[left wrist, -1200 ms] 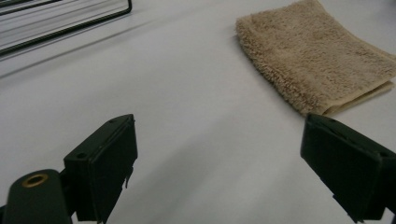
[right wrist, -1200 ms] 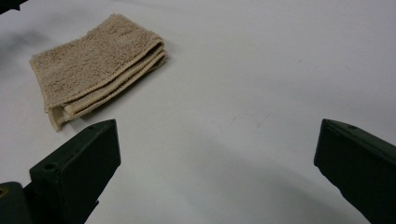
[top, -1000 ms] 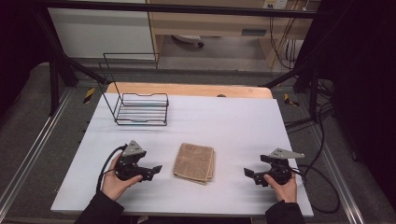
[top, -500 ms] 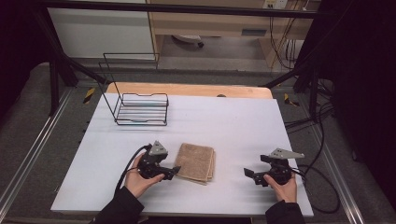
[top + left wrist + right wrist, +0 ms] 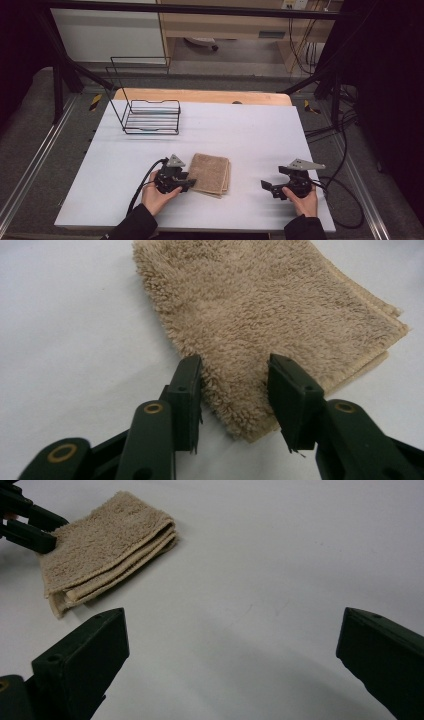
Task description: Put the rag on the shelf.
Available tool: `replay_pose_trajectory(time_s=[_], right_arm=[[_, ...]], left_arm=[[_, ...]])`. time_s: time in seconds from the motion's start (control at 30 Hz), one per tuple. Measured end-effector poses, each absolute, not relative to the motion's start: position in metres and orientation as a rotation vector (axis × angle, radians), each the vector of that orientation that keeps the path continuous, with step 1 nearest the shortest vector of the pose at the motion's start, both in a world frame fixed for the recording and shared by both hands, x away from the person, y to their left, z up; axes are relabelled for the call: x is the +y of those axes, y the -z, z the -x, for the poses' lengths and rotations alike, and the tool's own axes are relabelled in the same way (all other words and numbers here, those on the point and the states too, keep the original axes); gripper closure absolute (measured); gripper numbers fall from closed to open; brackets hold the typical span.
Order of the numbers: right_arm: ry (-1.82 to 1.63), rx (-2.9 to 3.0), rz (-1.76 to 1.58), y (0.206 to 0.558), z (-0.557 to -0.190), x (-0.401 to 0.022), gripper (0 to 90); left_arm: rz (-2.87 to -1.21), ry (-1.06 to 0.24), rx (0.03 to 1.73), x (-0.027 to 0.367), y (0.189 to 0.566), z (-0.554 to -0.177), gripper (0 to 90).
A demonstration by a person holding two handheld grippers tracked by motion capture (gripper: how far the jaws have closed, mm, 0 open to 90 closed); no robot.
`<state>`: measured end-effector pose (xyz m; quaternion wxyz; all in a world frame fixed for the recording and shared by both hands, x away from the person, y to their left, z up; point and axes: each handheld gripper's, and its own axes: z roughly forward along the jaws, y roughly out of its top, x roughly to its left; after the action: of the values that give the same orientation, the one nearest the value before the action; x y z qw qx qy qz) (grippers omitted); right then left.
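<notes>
Straddling the near corner of the folded towel, the left gripper has its jaws closing, not yet clamped. Right of the towel, the right gripper rests with jaws wide apart.

- We've got two handheld grippers here, left gripper and right gripper, both matte black plastic with blocky flat-faced jaws.
- Each carries a grey three-cornered plate on top.
- Up close in the left gripper view, brass-coloured rivets sit in the jaw arms.
- Black cables trail off both bodies.
- Our sleeves are dark, pretty much black, down to the wrists.
</notes>
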<state>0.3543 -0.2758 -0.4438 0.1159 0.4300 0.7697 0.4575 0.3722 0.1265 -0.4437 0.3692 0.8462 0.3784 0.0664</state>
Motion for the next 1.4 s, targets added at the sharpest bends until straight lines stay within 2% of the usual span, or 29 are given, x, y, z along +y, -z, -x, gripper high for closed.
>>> replay_pose_trajectory(time_s=[0.23,0.6,1.03,1.4], right_arm=[[-1.339,2.257,-1.262,0.444,-0.355,-0.275,1.0],[-1.335,2.261,-1.257,0.444,-0.356,-0.273,1.0],[-1.330,2.271,-1.260,0.444,-0.355,-0.270,1.1],[-1.329,2.267,-1.261,0.445,-0.355,-0.269,1.1]], left_arm=[[-2.155,-0.172,0.997,0.122,0.446,-0.368,65.8],[-2.160,-0.187,1.031,0.116,0.445,-0.367,83.8],[-2.142,-0.184,1.021,0.122,0.436,-0.364,86.6],[-2.162,-0.215,1.011,0.145,0.426,-0.357,86.7]])
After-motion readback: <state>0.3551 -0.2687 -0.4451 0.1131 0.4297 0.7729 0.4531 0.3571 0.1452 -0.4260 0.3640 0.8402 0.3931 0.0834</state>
